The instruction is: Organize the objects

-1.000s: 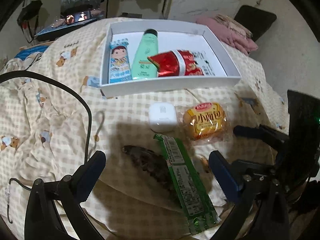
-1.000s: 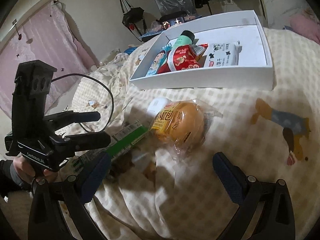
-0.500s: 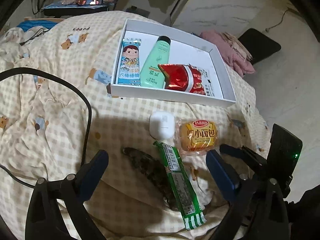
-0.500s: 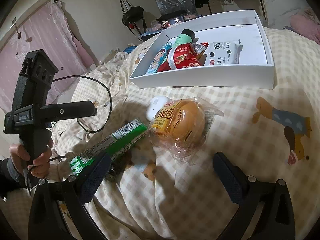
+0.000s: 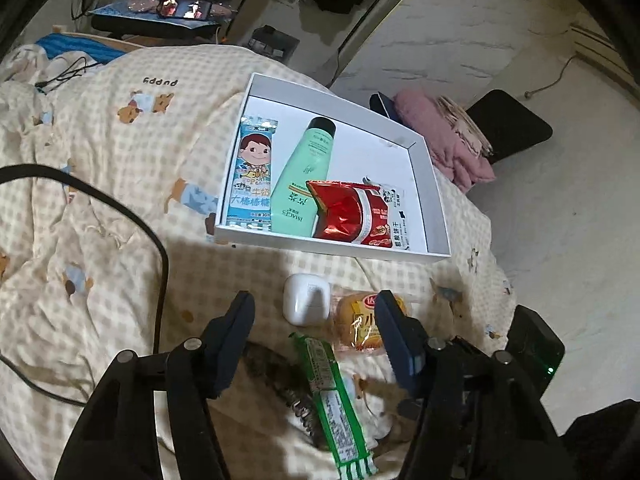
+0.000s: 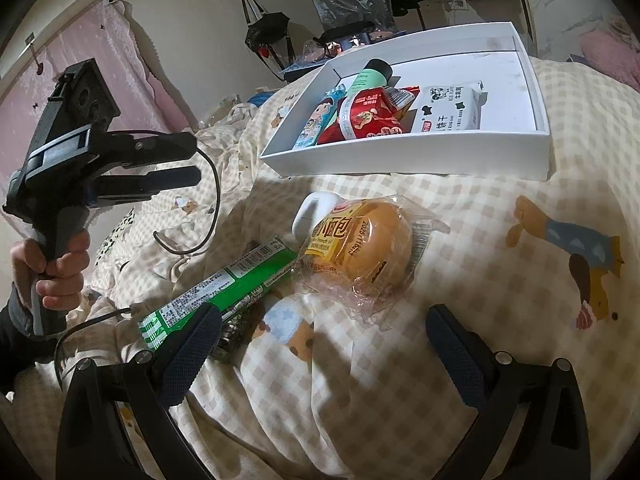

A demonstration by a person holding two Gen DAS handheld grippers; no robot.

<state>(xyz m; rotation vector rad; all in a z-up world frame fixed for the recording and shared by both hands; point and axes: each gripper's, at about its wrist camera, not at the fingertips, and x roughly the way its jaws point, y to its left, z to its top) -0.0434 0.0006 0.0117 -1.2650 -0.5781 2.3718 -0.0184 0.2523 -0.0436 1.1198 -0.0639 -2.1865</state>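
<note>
A white box [image 5: 256, 236] [image 6: 400, 162] on the checked bedspread holds a blue candy pack [image 5: 252, 176], a green bottle [image 5: 304, 184], a red snack bag [image 5: 352, 216] and a white biscuit pack [image 6: 448, 114]. In front of it lie a white earbud case [image 5: 306, 298], a wrapped yellow bun [image 5: 360, 326] [image 6: 360, 246], a long green packet [image 5: 334, 400] [image 6: 220, 284] and a dark patterned object [image 5: 280, 380]. My left gripper [image 5: 314, 336] is open and empty above the case and packet. My right gripper [image 6: 320, 344] is open and empty just before the bun.
A black cable [image 5: 120, 216] loops across the bedspread at the left. Pink cloth [image 5: 444, 140] and a black pad [image 5: 508, 124] lie on the floor beyond the bed's right edge. Cluttered dark items [image 5: 160, 12] stand behind the bed.
The left gripper has risen and tilted so the box sits lower in its view, and its fingers have narrowed. The right gripper has barely moved.
</note>
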